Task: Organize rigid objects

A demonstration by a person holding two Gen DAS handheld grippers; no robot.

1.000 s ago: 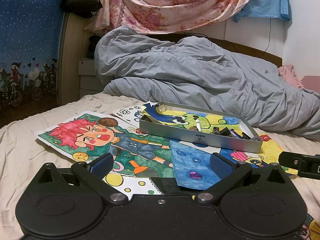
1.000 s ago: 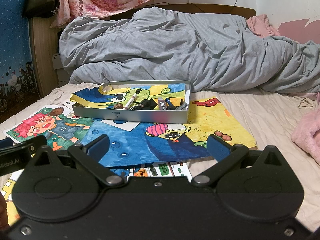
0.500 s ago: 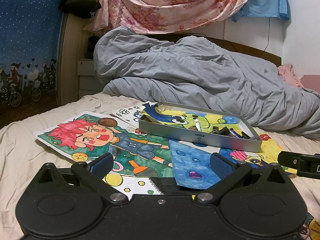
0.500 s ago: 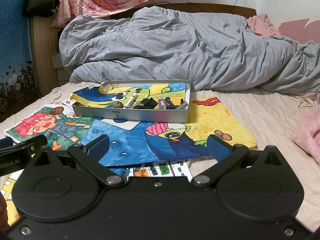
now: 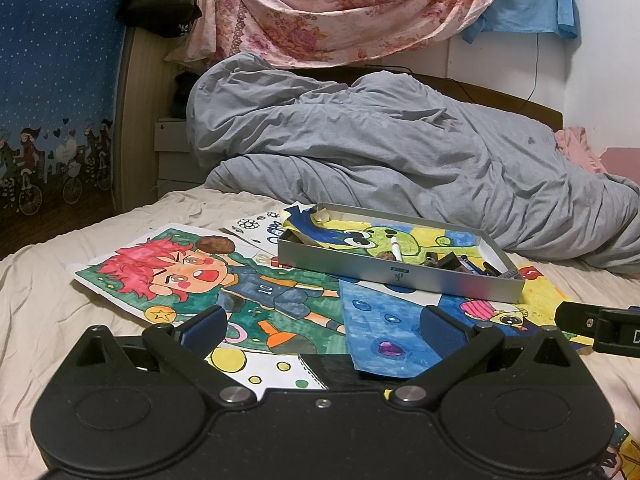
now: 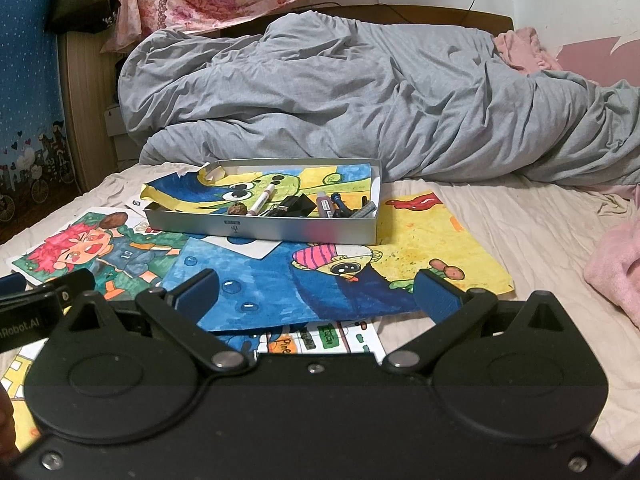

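Both hand-held grippers, left (image 5: 318, 330) and right (image 6: 316, 290), gape empty above drawings (image 6: 320, 280) before the tin (image 6: 280, 232).

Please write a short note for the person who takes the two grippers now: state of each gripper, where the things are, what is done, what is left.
Left gripper: jaws wide open, holding nothing, low over the drawings.
Right gripper: jaws wide open, holding nothing, beside the left one.
Grey tin tray sits on the drawings on the bed. In it: a white marker, a small brown nut-like piece, black clips and pens at its right end.
Done: these small items are in the tray.
Left: a brown round piece lies on the red-haired character drawing, outside the tray; probably it goes in next.
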